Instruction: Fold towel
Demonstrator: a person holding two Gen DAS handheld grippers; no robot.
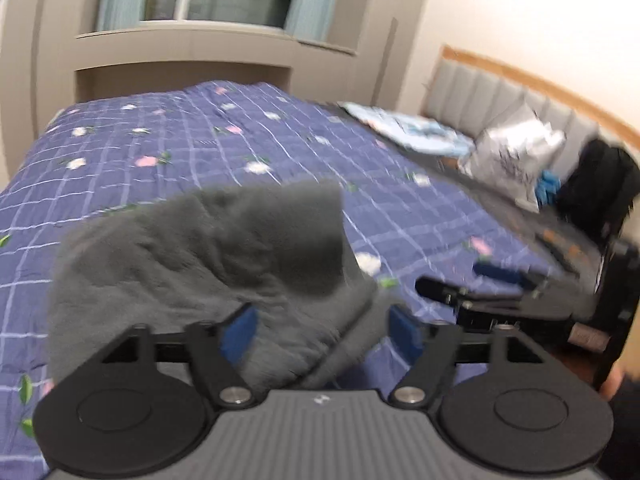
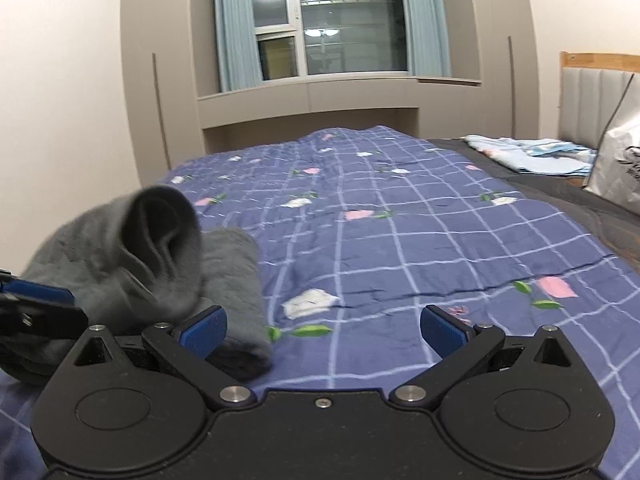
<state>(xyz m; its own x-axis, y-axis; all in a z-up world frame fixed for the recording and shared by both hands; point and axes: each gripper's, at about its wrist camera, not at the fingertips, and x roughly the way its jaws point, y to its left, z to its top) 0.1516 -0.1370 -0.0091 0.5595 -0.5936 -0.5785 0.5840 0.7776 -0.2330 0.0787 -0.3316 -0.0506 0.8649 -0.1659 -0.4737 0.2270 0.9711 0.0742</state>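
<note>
A grey plush towel (image 1: 192, 264) lies bunched on the blue checked quilt (image 1: 168, 148), one corner standing up in a loose hump. My left gripper (image 1: 322, 330) is open right at its near edge. A hanging fold of the towel runs between the blue pads (image 1: 240, 332), which stand wide apart. In the right wrist view the towel (image 2: 132, 256) sits at the lower left with a rolled flap raised. My right gripper (image 2: 324, 332) is open over bare quilt (image 2: 400, 232), its left finger beside the towel's edge. The left gripper's fingertip (image 2: 36, 292) shows at that frame's left edge.
A white printed bag (image 1: 516, 160), folded light blue bedding (image 1: 412, 128) and a black bag (image 1: 600, 188) lie by the padded headboard (image 1: 480, 88) on the right. Beige cupboards and a curtained window (image 2: 332, 28) stand beyond the bed's far side.
</note>
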